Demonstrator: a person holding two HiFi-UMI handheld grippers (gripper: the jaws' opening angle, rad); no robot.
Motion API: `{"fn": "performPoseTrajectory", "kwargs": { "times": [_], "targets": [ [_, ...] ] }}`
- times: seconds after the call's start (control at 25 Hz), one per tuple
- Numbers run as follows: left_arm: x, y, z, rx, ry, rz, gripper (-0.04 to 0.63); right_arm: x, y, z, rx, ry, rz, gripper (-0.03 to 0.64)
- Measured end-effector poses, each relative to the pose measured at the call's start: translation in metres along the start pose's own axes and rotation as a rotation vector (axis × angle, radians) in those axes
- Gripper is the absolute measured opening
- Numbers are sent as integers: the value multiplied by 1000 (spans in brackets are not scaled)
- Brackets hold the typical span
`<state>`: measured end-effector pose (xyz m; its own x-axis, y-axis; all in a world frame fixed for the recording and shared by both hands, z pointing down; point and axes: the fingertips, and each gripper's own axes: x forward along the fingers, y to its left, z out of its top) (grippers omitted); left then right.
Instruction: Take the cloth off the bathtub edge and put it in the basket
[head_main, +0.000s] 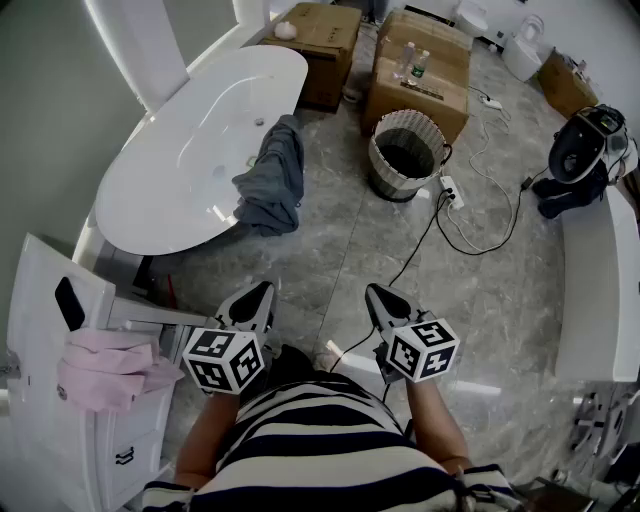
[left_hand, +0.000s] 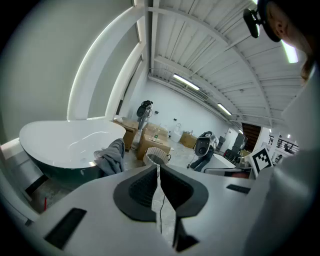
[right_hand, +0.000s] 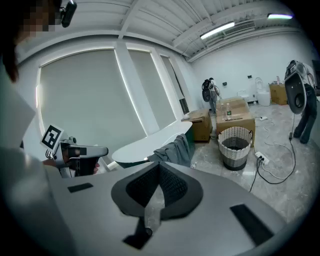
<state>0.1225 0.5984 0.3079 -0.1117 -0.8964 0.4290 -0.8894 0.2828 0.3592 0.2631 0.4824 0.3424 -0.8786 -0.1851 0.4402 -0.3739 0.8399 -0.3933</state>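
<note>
A grey-blue cloth hangs over the near edge of the white bathtub, partly draped down its outer side; it also shows in the left gripper view as the cloth and in the right gripper view as the cloth. The woven basket stands on the floor to the tub's right, empty, also seen as the basket and the basket. My left gripper and right gripper are held close to my body, well short of the cloth. Both are shut with nothing between the jaws.
Cardboard boxes stand behind the basket. A power strip and cables lie on the floor right of the basket. A white cabinet with pink cloth is at my left. A dark machine sits at the right.
</note>
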Motion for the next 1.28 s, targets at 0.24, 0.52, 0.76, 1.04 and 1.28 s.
{"fn": "performPoseTrajectory", "kwargs": {
  "times": [0.24,0.52,0.76,1.04,1.28],
  "targets": [
    [7,-5,-4,2,5,-5,32,7,-13,2,-20,11,-4,26],
    [27,15,7,0,7,-1,32,32,-22,14,-5,14,-7,26],
    [62,34,28,-15,-9,-52,32,61,-29,33,-23,37,-18,26],
    [96,62,49,-74,11,-101,32,104,-31,62,-36,58,-22,26],
    [115,94,54,-75,53,-101,32,144,-31,70,-36,95,-10,26]
  ]
}}
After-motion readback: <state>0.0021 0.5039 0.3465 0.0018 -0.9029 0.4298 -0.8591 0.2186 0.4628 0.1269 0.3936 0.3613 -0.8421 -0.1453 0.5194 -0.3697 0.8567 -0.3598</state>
